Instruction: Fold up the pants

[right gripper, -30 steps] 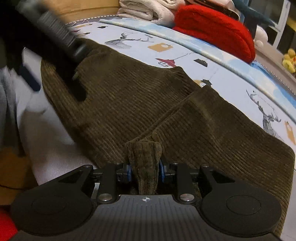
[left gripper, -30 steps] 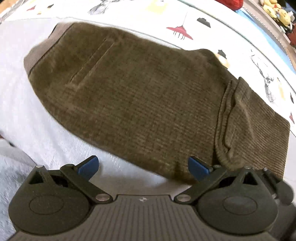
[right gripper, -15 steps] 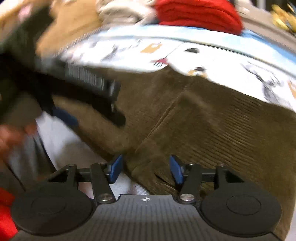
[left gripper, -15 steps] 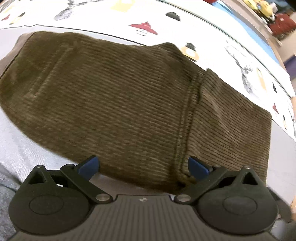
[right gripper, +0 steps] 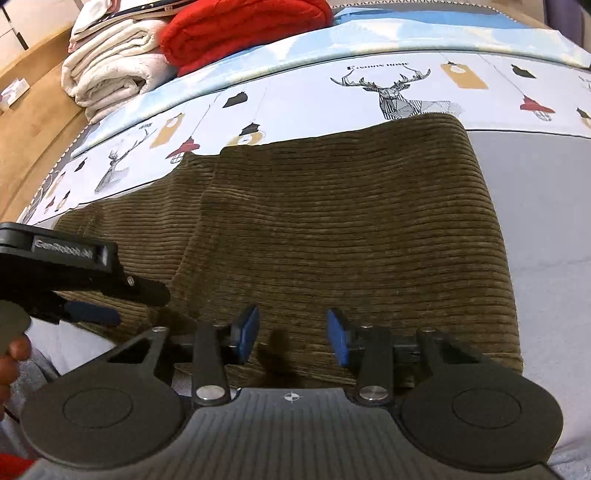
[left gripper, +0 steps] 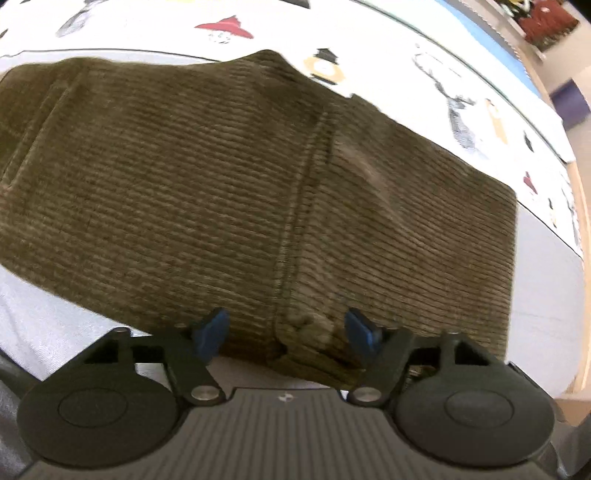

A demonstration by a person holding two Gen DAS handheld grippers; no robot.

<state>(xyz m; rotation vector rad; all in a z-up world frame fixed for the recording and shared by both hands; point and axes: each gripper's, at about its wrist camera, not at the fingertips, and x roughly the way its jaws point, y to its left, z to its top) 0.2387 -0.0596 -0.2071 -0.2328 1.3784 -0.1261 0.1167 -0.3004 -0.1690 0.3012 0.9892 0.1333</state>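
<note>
A home bedroom: a bed under a white deer-printed sheet [right gripper: 369, 99], with folded white blankets [right gripper: 110, 70] and a red knitted blanket [right gripper: 240, 26] stacked beside it.

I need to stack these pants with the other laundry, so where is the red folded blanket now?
In the right wrist view the red folded blanket lies at the top, left of centre, beside the white folded blankets, beyond the brown corduroy pants.

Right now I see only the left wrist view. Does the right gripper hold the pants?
Observer: No. The right gripper is open over the near edge of the pants. Its jaws have just been closing, but no cloth is pinched between them.
Operator: And what lies beyond the pants on that side?
Observer: A red blanket and folded white blankets, past the printed sheet.
</note>
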